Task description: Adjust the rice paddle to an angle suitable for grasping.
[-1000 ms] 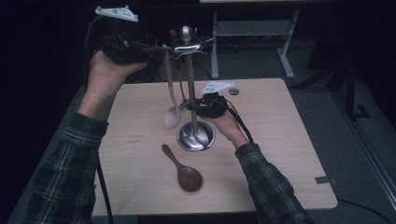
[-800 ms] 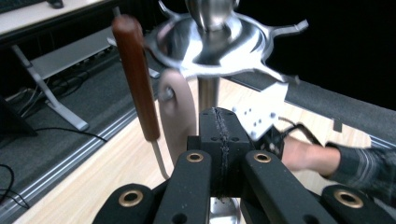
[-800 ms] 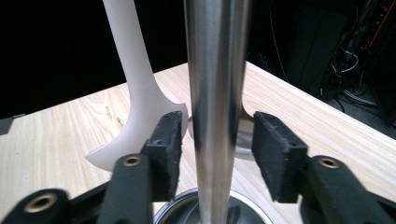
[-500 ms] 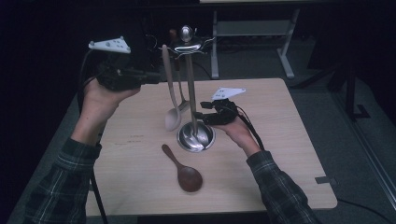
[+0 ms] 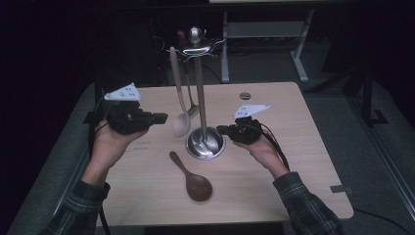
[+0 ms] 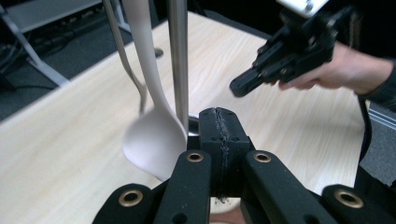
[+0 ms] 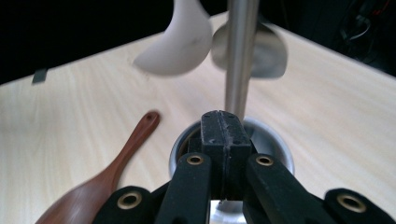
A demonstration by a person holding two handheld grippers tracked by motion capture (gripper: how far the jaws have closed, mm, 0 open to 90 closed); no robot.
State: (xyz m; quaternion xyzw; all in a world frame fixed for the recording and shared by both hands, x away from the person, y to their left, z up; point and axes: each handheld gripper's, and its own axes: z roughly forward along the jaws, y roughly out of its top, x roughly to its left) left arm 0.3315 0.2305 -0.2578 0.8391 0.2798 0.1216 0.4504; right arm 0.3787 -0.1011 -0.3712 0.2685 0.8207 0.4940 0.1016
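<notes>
White spoon (image 5: 180, 122) hangs from the steel stand (image 5: 200, 98), bowl just above the table (image 5: 303, 161). Left gripper (image 5: 164, 117) sits just beside it, jaws pressed together, empty. Right gripper (image 5: 221, 129) (jaws have just been closing, nothing between) faces the stand's base. Brown wooden spoon (image 5: 193, 180) lies nearby.

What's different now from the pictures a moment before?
The left tongs came down from the rack's top to beside the hanging pale spoon, shut and empty. The right tongs slid slightly outward from the stand; their jaws have just closed on nothing. The wooden spoon stayed put.
</notes>
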